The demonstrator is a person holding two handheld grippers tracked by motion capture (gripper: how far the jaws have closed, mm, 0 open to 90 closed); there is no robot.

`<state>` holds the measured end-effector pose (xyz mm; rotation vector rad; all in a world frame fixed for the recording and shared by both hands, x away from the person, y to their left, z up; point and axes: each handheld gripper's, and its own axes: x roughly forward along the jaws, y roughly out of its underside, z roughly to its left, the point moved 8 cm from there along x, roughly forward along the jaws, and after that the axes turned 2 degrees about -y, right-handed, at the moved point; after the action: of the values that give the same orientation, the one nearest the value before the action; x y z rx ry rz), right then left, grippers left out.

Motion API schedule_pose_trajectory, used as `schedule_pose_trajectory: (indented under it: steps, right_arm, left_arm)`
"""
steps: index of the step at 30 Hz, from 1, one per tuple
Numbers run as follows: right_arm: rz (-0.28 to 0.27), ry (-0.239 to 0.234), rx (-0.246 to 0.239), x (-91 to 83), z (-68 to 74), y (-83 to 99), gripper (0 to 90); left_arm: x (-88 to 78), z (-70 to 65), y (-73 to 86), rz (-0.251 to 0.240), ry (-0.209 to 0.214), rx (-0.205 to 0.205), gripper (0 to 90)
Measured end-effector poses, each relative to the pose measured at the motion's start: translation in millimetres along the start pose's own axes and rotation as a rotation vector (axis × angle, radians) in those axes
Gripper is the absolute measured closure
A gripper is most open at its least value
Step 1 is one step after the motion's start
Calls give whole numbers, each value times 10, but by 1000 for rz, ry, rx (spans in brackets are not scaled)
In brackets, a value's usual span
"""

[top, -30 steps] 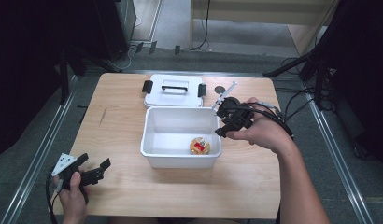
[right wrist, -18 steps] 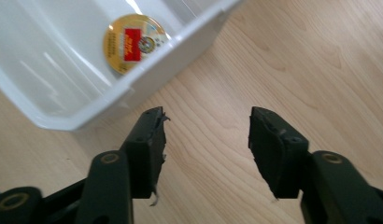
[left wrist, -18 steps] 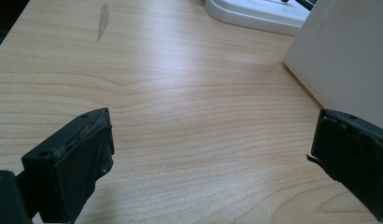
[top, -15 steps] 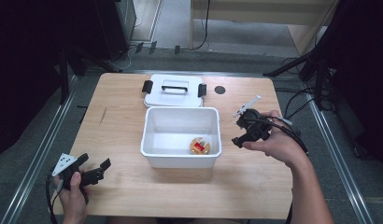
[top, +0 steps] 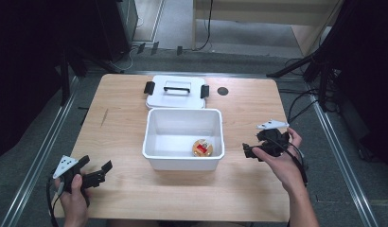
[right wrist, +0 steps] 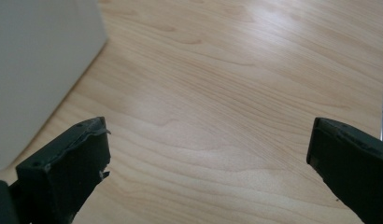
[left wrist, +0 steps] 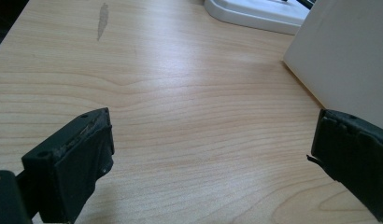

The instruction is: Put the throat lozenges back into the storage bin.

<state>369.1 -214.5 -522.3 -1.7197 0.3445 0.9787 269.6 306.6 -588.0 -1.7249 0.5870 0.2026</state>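
A white plastic bin (top: 160,147) stands in the middle of the wooden table, and a small red-and-yellow object (top: 202,148) lies in its front right corner. The bin's white lid (top: 176,98) with black clasps rests flat behind it. My right gripper (top: 253,146) hovers low over the table just right of the bin; its jaws have just been opening and stand open with nothing between them (right wrist: 206,158). My left gripper (top: 98,172) rests near the front left corner, open and empty (left wrist: 210,154). The bin's wall (left wrist: 348,60) shows to its right.
A small dark round hole (top: 223,91) sits in the tabletop at the back right of the lid. Cables and dark stands crowd the floor to the right and behind the table. Bare wood lies left of the bin and along the front edge.
My right gripper has come away from above the bin's right rim, moving right, toward me and down to the table. Its jaws have gone from shut to open. The left hand stayed still.
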Motion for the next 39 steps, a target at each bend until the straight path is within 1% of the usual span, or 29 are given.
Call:
schedule_pose_trajectory:
  steps: [1, 3, 5, 6, 7, 10, 13, 14, 15, 18, 20, 27, 30, 33, 36, 39]
  right_arm:
    - [-21, 8, 18, 17, -14, 30, 0]
    - [-74, 17, 72, 56, -55, 107, 0]
    - [-124, 41, 123, 77, -111, 182, 0]
    - [-150, 44, 155, 89, -138, 229, 0]
    - [-164, 47, 169, 94, -152, 259, 0]
    - [-211, 81, 185, 107, -207, 377, 0]
    - [-260, 88, 202, 92, -250, 480, 0]
    - [-267, 87, 207, 85, -257, 503, 0]
    - [-276, 91, 202, 74, -273, 532, 0]
    - [-286, 100, 200, 45, -316, 625, 0]
    - [-285, 110, 209, 26, -357, 694, 0]
    - [-285, 119, 233, -78, -483, 930, 3]
    - [-288, 128, 252, -127, -555, 1056, 3]
    - [-287, 126, 264, -165, -593, 1139, 3]
    - [-291, 124, 259, -216, -631, 1243, 3]
    - [-299, 122, 275, -257, -670, 1341, 3]
  left_arm:
    - [0, 0, 0, 0, 0, 0, 0]
    - [0, 0, 0, -1, 0, 3, 0]
    - [-1, 0, 0, 0, -1, 3, 0]
    - [-1, 0, 1, 0, -2, 3, 0]
    - [-2, 0, 1, 1, -3, 4, 0]
    - [0, -1, 0, -1, -4, 6, 0]
    - [-2, -2, 2, 0, -4, 6, 0]
    - [-2, -3, 2, 0, -5, 5, 0]
    - [-3, -4, 1, 0, -4, 6, 0]
    - [-2, -4, 1, -1, -6, 7, 0]
    - [-2, -6, 2, -1, -7, 7, 0]
    - [-3, -8, 3, 0, -8, 9, 0]
    - [-3, -7, 3, -1, -9, 9, 0]
    - [-2, -8, 3, -1, -9, 9, 0]
    - [-3, -6, 2, -1, -9, 11, 0]
    - [-2, -7, 3, 2, -10, 12, 0]
